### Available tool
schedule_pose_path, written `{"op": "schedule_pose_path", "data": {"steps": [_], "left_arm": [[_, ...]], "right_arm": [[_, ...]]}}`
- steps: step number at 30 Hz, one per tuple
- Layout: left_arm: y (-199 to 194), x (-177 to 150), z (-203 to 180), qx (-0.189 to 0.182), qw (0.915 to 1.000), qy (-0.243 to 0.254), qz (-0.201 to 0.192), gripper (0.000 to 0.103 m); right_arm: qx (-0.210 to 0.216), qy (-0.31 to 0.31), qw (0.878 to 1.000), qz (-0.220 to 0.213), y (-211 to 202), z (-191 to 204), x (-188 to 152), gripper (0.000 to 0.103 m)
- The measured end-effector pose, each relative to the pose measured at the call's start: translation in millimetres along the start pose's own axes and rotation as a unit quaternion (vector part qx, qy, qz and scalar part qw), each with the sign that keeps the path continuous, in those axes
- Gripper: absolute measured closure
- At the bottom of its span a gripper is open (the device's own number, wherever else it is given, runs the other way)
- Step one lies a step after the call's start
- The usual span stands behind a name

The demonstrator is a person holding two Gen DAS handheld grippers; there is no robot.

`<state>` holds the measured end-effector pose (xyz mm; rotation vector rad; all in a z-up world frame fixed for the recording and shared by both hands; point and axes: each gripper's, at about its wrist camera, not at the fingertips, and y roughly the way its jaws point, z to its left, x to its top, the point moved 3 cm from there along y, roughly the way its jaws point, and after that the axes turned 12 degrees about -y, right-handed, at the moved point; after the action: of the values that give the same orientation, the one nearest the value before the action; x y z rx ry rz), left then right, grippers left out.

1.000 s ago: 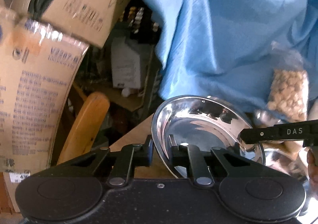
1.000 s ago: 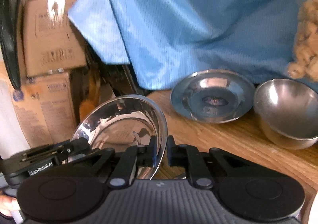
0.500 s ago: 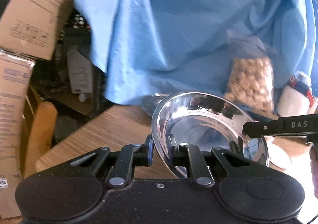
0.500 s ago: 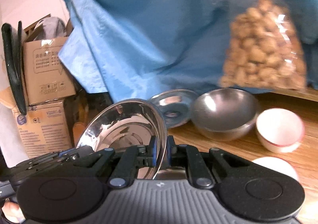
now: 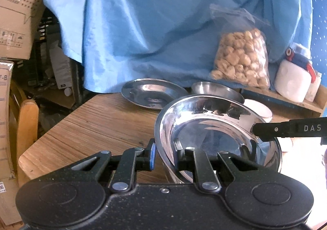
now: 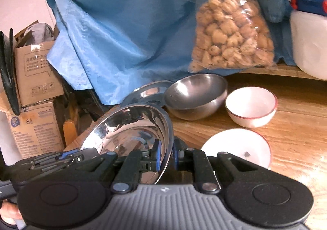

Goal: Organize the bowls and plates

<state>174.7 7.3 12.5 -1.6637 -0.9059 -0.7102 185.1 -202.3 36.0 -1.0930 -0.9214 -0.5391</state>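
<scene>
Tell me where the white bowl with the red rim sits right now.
In the right wrist view, the red-rimmed white bowl sits on the wooden table, just right of the steel bowl and behind a white plate.

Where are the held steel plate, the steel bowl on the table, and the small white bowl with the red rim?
held steel plate (image 6: 130, 127), right wrist view, on its shiny inner face.
steel bowl (image 6: 196, 93), right wrist view, on its inside wall.
small white bowl (image 6: 251, 105), right wrist view, on its inner bottom.

A big blue cloth (image 5: 163, 25) hangs far ahead of the claw. A clear bag of snacks (image 5: 241, 60) leans on it, ahead and right. Cardboard boxes (image 6: 38, 74) sit far left.
</scene>
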Motion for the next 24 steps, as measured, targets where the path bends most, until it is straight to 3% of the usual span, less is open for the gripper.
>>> {"op": "schedule_pose_path", "data": {"steps": [14, 24], "left_arm": [[8.7, -8.6, -14.1, 0.021, 0.999, 0.037, 0.016, 0.082], [11.6, -9.7, -13.1, 0.021, 0.9986, 0.043, 0.025, 0.077]], "right_arm": [[-0.023, -0.013, 1.0, 0.011, -3.6, -2.8, -11.8, 0.085], [-0.031, -0.041, 0.998, 0.021, -0.2, 5.5, -13.6, 0.077]]}}
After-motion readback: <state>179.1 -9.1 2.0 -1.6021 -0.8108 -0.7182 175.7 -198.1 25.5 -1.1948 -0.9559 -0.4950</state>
